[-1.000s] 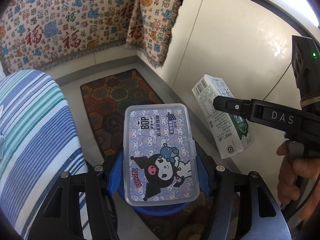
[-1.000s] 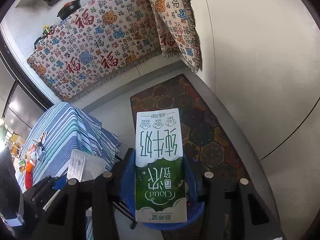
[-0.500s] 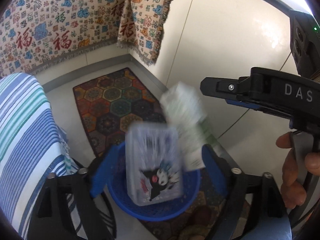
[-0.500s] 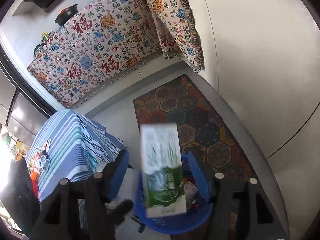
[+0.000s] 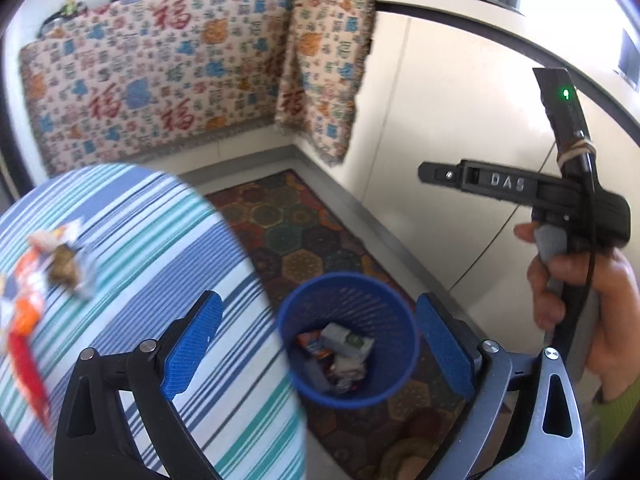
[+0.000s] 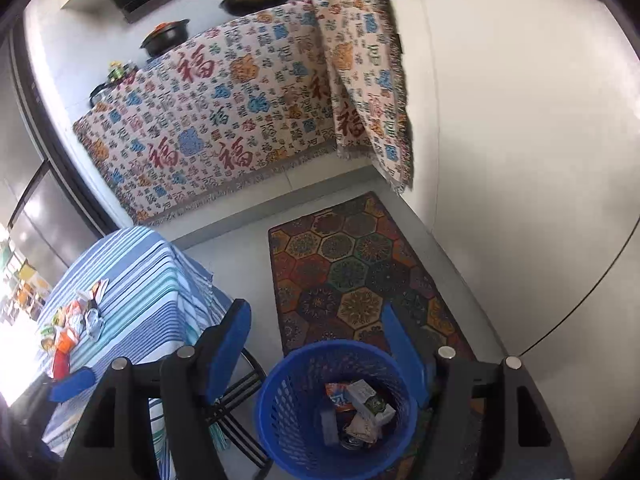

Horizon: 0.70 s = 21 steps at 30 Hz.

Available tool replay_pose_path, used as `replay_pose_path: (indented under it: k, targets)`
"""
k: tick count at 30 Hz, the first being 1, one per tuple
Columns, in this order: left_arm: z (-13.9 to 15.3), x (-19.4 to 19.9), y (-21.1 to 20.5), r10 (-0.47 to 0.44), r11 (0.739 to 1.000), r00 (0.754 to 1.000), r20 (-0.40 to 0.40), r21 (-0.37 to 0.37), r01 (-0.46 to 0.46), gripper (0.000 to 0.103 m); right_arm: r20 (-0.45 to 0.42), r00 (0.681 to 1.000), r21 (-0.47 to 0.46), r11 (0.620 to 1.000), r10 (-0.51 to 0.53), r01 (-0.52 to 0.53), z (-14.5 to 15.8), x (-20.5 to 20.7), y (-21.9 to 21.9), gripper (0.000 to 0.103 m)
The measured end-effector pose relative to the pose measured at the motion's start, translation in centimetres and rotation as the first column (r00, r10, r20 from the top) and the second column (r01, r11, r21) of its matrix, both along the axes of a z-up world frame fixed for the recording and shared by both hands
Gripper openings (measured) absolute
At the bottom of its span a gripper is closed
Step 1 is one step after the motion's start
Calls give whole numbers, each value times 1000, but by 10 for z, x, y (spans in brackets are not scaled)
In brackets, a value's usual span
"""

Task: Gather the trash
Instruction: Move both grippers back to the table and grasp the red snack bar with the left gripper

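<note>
Trash, here a milk carton point(image 5: 347, 340) and assorted wrappers, lies at the bottom of a blue mesh basket point(image 5: 384, 300) standing on a patterned hexagon rug point(image 5: 296, 236). The left gripper point(image 5: 316, 340) hangs above the basket with its blue-padded jaws spread wide and nothing between them; the basket shows in the gap. The right gripper point(image 6: 316, 344) is likewise spread wide and empty above the same basket point(image 6: 280, 392), where the carton point(image 6: 370, 400) rests beside a grey box-like item and crumpled packets.

Left wrist view only: the right gripper seen from the side point(image 5: 436, 172), marked DAS, with a green indicator light, and the person's right hand point(image 5: 576, 304) around its handle. Further trash point(image 5: 48, 264), orange and white wrappers, lies blurred on the striped tablecloth point(image 5: 160, 248) to the left of the basket.

Right wrist view only: the same table litter point(image 6: 72, 324) appears sharper, the table's dark legs stand just beside the basket, and one blue fingertip of the left gripper point(image 6: 74, 384) enters at lower left. A patterned cloth point(image 6: 224, 120) drapes the counter behind, with pans on top
</note>
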State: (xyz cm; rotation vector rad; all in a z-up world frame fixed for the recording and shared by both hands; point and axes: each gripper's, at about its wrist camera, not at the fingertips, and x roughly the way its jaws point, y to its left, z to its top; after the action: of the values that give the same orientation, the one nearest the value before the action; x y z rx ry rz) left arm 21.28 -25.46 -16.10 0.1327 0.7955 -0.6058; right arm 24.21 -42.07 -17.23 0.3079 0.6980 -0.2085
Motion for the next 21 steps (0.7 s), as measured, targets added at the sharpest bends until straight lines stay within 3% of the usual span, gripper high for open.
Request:
replay_pose_path:
  k: [5, 10, 13, 17, 21]
  targets:
    - [-21, -19, 70, 149, 985, 989, -9, 84, -148, 98, -2, 981, -47, 980, 193, -193, 1, 5, 75, 70]
    - [-40, -27, 141, 335, 934, 942, -35, 149, -326, 98, -49, 913, -4, 914, 404, -405, -19, 9, 170, 70]
    - [-44, -24, 173, 415, 901, 909, -45, 156, -404, 98, -116, 862, -52, 864, 493, -501, -39, 13, 227, 70]
    - [-43, -13, 192, 461, 882, 886, -56, 135, -451, 98, -191, 827, -148, 818, 529, -557, -60, 20, 272, 70]
    - [-34, 3, 203, 466, 882, 884, -44, 101, -460, 98, -207, 826, -184, 809, 524, -559, -65, 25, 283, 71]
